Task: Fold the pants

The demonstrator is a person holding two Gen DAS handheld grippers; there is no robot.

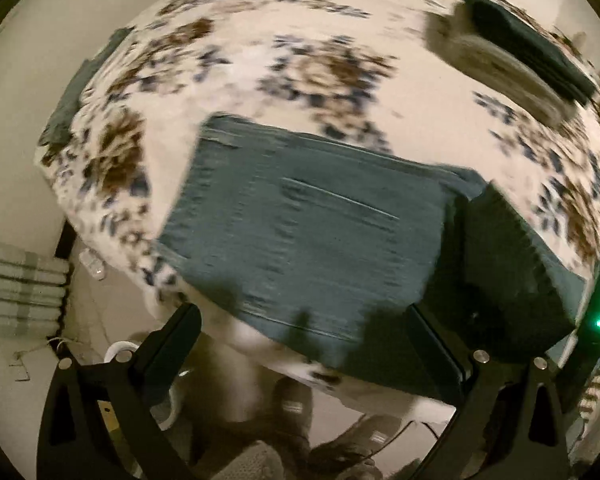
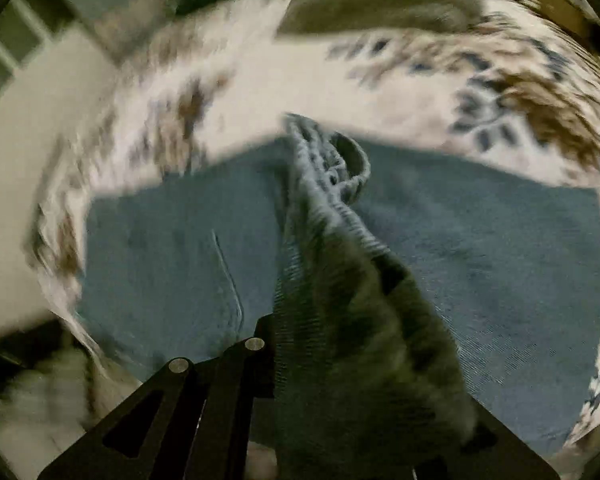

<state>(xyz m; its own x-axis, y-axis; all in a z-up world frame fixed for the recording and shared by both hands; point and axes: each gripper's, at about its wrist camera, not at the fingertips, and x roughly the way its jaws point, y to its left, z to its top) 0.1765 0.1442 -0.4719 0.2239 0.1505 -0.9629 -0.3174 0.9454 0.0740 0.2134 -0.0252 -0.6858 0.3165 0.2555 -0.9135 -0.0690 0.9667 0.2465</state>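
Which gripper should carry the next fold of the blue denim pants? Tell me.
Right. The right gripper is already shut on a bunched fold of the blue denim pants, lifted over the flat part. The left gripper is open, holding nothing, at the floral bedspread's edge.

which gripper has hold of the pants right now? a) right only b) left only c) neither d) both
a: in the right wrist view the right gripper is shut on a raised fold of the blue pants, while the left gripper is spread wide open above the pants with nothing between its fingers.
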